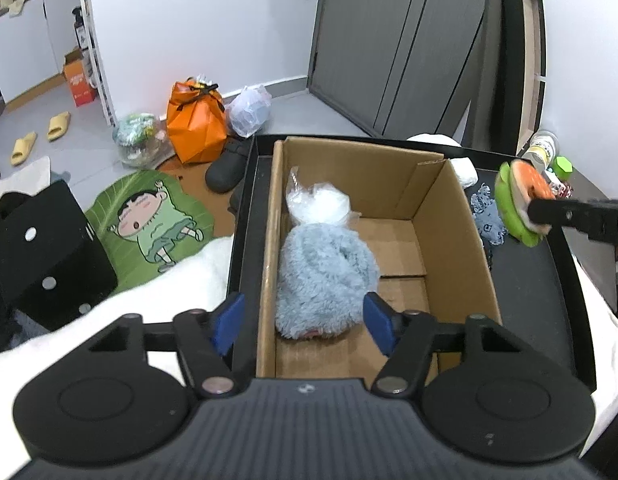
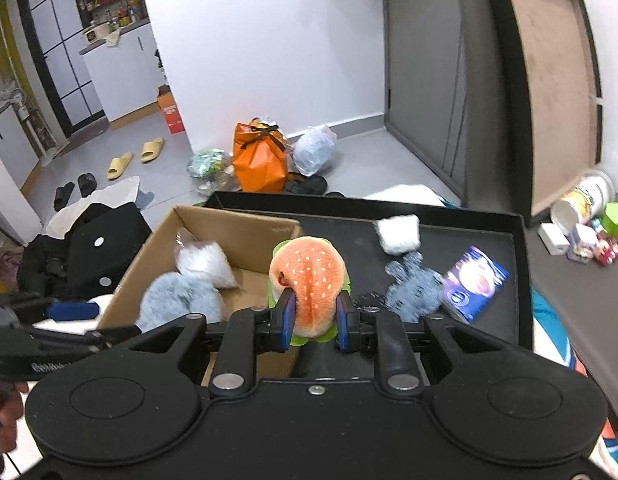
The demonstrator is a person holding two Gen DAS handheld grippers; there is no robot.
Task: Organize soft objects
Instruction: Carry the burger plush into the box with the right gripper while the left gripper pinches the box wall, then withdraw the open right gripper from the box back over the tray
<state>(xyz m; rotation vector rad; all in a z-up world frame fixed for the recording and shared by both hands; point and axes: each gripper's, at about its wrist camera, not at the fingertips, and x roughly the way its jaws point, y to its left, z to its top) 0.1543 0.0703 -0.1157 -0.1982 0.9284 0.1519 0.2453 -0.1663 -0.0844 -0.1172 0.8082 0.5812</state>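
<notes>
A cardboard box (image 1: 449, 216) stands in a black tray (image 1: 541, 280). Inside it lie a fluffy blue plush (image 1: 325, 276) and a clear bag of white stuffing (image 1: 317, 204). My left gripper (image 1: 305, 324) hovers open over the box's near end; one finger is outside the left wall, the other beside the plush. My right gripper (image 2: 315, 316) is shut on a burger plush (image 2: 309, 276) and holds it above the tray by the box's (image 2: 245, 236) right wall. The same burger plush (image 1: 517, 200) appears at the right of the left wrist view. A blue knitted piece (image 2: 413, 284) and a white wad (image 2: 399, 234) lie on the tray.
A blue packet (image 2: 475, 284) rests on the tray (image 2: 469, 220). Small toys and a tipped can (image 2: 581, 204) sit to its right. An orange bag (image 1: 197, 124), plastic bags, shoes and a cartoon mat (image 1: 149, 216) cover the floor beyond. A black bag (image 1: 49, 248) sits at left.
</notes>
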